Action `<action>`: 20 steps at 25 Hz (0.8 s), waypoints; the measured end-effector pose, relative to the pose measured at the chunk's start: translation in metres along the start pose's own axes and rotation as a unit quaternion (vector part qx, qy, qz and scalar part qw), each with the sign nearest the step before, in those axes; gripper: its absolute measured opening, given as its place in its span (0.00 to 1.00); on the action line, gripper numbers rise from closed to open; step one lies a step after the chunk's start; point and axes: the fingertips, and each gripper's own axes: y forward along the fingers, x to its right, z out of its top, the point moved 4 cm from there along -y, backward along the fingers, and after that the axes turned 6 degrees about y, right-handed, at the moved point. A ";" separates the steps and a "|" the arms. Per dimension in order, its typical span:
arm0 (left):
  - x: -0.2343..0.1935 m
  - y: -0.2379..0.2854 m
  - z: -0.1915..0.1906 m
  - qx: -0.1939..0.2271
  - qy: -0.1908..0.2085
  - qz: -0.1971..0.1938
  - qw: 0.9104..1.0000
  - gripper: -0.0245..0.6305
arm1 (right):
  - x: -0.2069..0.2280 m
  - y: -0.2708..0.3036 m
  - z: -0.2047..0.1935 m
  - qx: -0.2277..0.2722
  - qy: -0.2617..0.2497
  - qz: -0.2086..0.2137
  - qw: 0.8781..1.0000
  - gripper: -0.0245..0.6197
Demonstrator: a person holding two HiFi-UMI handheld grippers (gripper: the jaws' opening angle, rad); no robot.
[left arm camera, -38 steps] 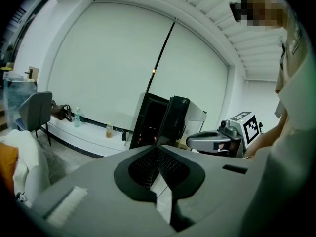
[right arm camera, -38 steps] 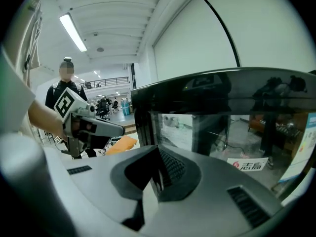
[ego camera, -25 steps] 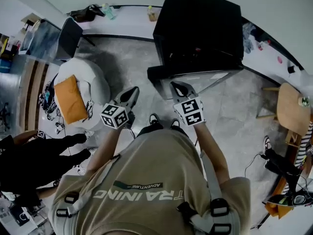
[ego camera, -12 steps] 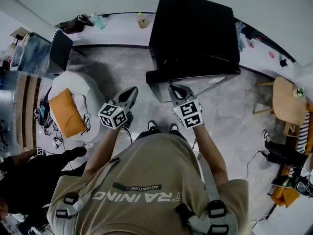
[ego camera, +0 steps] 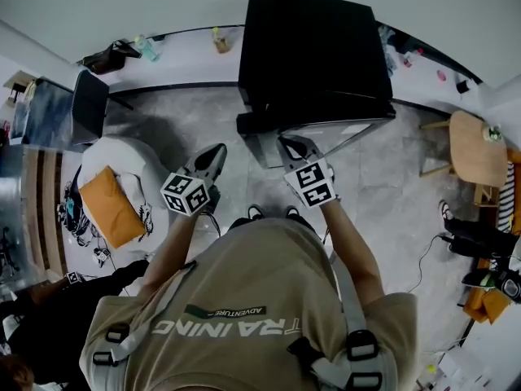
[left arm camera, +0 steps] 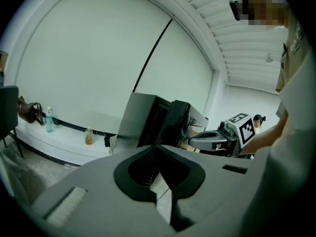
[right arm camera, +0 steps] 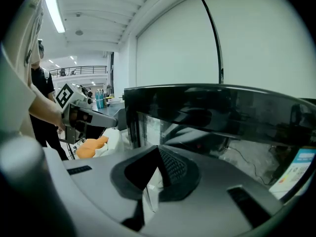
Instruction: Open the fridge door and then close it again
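- Head view, held against the earlier pictures: the black fridge (ego camera: 317, 47) now sits a little more to the left in the picture. The white beanbag (ego camera: 122, 165) with the orange cushion (ego camera: 110, 206) has slid lower and further left. The view has therefore shifted slightly.
- Both claws keep almost the same pose as before. They are side by side in front of the person's chest and point toward the fridge.
- Right claw (ego camera: 291, 143): its jaws are pressed together at the tips, with nothing between them. The tip is at the near front edge of the fridge, by the glass door (ego camera: 326, 133). I cannot tell whether it touches.
- Left claw (ego camera: 218, 150): its jaws are also together and hold nothing. It hangs over the grey floor (ego camera: 187, 112), to the left of the fridge and apart from it.
- The fridge stands on the floor against the far white wall, just ahead of the person.
- Left gripper view shows the fridge from its side. Whether the door stands open a crack cannot be told from any view.
- A small bottle (ego camera: 220, 39) stands on the far white ledge (ego camera: 179, 55), left of the fridge.
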 end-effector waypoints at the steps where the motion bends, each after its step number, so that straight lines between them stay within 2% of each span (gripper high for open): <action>1: 0.000 0.001 0.000 -0.002 0.000 -0.002 1.000 0.04 | 0.003 0.001 0.000 -0.001 0.000 -0.003 1.000 0.04; 10: -0.026 0.013 0.004 -0.001 0.000 0.002 1.000 0.04 | 0.027 0.015 0.013 -0.006 0.000 -0.023 1.000 0.04; 14: -0.017 0.002 -0.010 -0.015 -0.009 -0.006 1.000 0.04 | 0.016 0.011 0.000 -0.016 0.011 -0.025 1.000 0.04; 20: -0.025 0.010 -0.007 -0.015 -0.009 -0.017 1.000 0.04 | 0.031 0.022 0.012 -0.016 0.009 -0.042 0.999 0.04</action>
